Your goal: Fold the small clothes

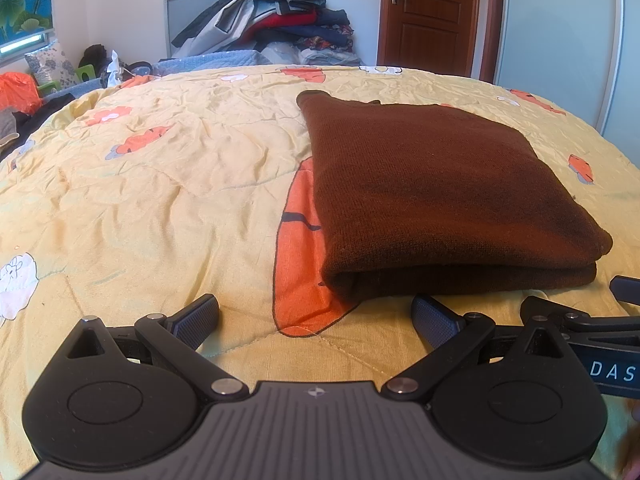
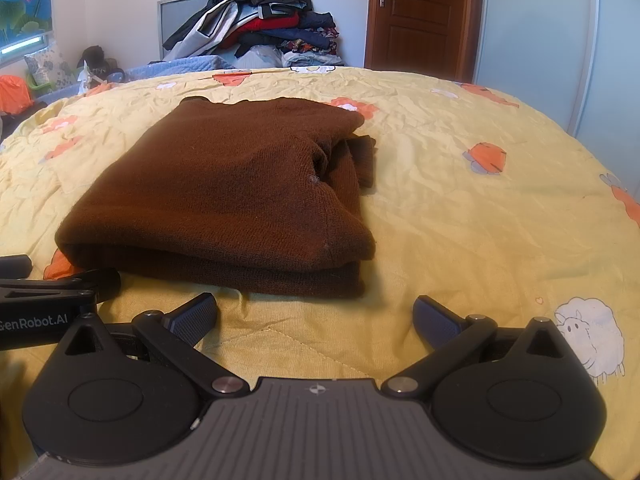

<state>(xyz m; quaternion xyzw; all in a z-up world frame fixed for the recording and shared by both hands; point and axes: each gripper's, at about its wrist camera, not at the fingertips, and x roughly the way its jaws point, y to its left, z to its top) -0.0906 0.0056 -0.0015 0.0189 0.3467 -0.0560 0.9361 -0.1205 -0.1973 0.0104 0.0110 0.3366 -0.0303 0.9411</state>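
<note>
A dark brown knitted sweater (image 1: 432, 192) lies folded into a thick rectangle on the yellow quilt (image 1: 160, 184). In the right wrist view the same sweater (image 2: 224, 196) shows a sleeve end sticking out on its far right side. My left gripper (image 1: 316, 316) stands open just short of the sweater's near fold, with nothing between its fingers. My right gripper (image 2: 316, 316) is also open and apart from the cloth, near its front right corner. Each gripper's body shows at the edge of the other's view.
The quilt (image 2: 480, 200) with orange and white prints covers a bed. A tall heap of clothes (image 1: 276, 16) rises behind the bed. A brown door (image 1: 432, 12) and a pale wardrobe panel (image 1: 560, 40) stand at the back right. Orange and green items (image 1: 24, 88) lie far left.
</note>
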